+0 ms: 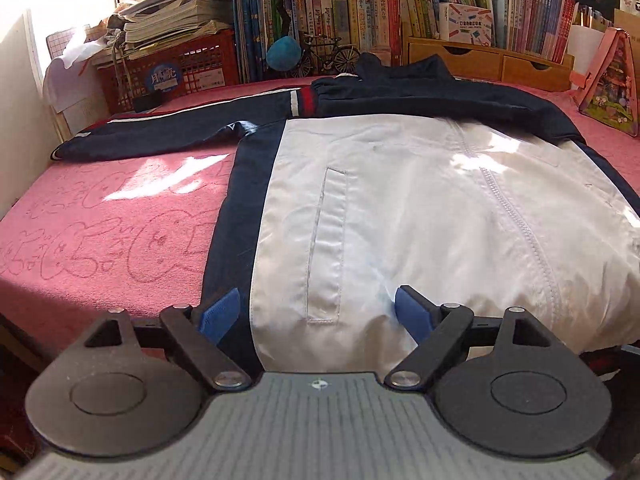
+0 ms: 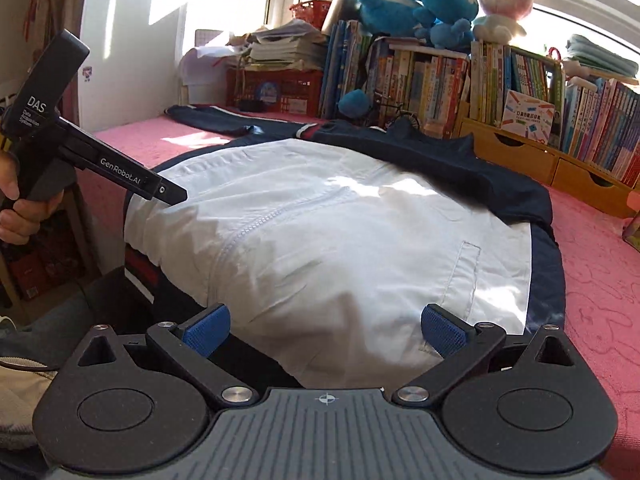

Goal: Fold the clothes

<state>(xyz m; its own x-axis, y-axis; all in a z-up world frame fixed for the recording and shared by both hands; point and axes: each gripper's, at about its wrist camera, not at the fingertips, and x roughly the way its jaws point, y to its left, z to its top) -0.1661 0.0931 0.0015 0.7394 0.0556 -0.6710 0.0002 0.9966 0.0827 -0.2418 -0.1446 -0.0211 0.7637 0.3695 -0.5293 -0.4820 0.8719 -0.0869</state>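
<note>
Across the middle of both wrist views lies the jacket (image 1: 420, 208) — white front panels up, zipper closed, navy side bands and navy shoulders, flat on the pink bed cover (image 1: 100, 208).

Left wrist view: left gripper (image 1: 318, 312) at bottom centre, jaws spread wide, blue pads (image 1: 220, 314) clear of the cloth, nothing clamped. Jacket hem sits just ahead of and between the fingers; the slit pocket (image 1: 326, 244) is straight above the gap. One navy sleeve (image 1: 180, 128) with white stripe stretches toward the left edge of the frame. The other sleeve is folded across the chest at the top of the garment, its red-and-white cuff (image 1: 302, 102) near centre top.

Right wrist view: right gripper (image 2: 325, 330) at bottom centre, also wide, empty, hem of the white panel between the pads without contact. Left gripper (image 2: 120, 172) shows again at mid-left, black body, held by a hand (image 2: 16, 204) — its tip over the jacket's left edge; touching or not, cannot tell.

Background: bookshelf (image 2: 480, 84) along the top, red crate (image 1: 180, 72) upper left, plush toys (image 2: 436, 0) on top of the books.
</note>
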